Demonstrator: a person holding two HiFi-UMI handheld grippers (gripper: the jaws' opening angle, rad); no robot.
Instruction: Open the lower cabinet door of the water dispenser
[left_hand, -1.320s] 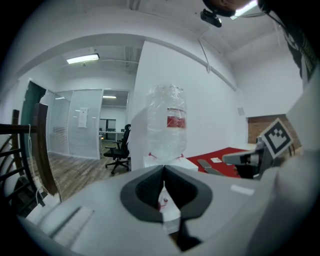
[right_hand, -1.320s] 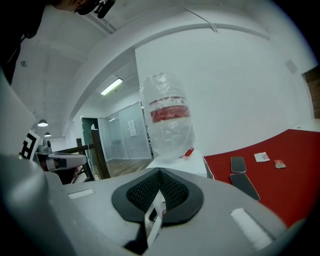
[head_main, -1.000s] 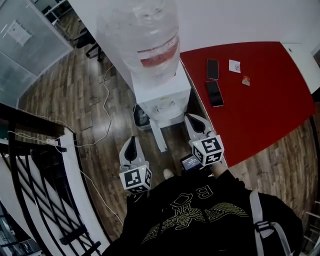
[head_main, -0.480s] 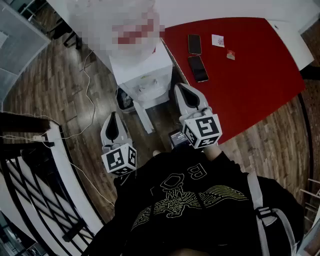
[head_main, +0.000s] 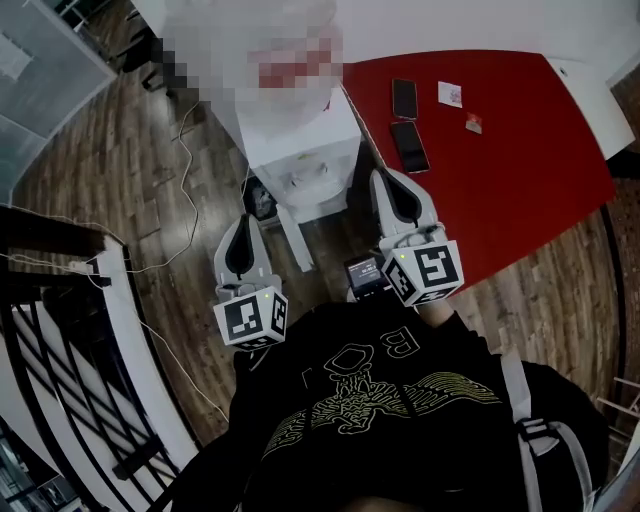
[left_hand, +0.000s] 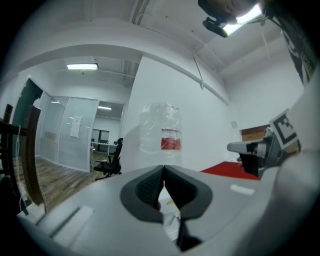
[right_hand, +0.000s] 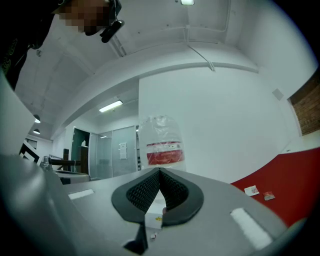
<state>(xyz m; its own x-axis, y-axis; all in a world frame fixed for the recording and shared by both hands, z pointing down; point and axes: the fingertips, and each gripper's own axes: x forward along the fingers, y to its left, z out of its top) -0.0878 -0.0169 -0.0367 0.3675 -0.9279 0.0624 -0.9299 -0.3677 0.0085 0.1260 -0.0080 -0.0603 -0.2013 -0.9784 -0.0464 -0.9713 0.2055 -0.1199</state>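
Head view is looking down at a white water dispenser (head_main: 305, 165) that is standing on the wood floor (head_main: 130, 200), right beside a red table (head_main: 520, 180). A blurry patch is covering the top of the dispenser in this view. A thin white panel that looks like the lower cabinet door (head_main: 296, 238) is sticking out from the front of the dispenser toward the person, and it is sitting between the two grippers.

The left gripper (head_main: 246, 220) is pointing at the dispenser from the left side of that panel. Its fingers are pressing together at the tips and are holding nothing. The right gripper (head_main: 385, 180) is pointing along the gap between the dispenser and the table edge. Its fingers are also pressing together and are holding nothing. Neither gripper is touching the door.

Left gripper view and right gripper view are both showing a big clear water bottle (right_hand: 161, 145) with a red label, rising behind the closed fingertips.

Two dark phones (head_main: 404, 98) (head_main: 410, 146) and two small cards (head_main: 450, 95) (head_main: 473, 124) are lying on the table. A thin cable (head_main: 190, 180) is trailing across the floor. A black railing (head_main: 60, 330) is running along the left.
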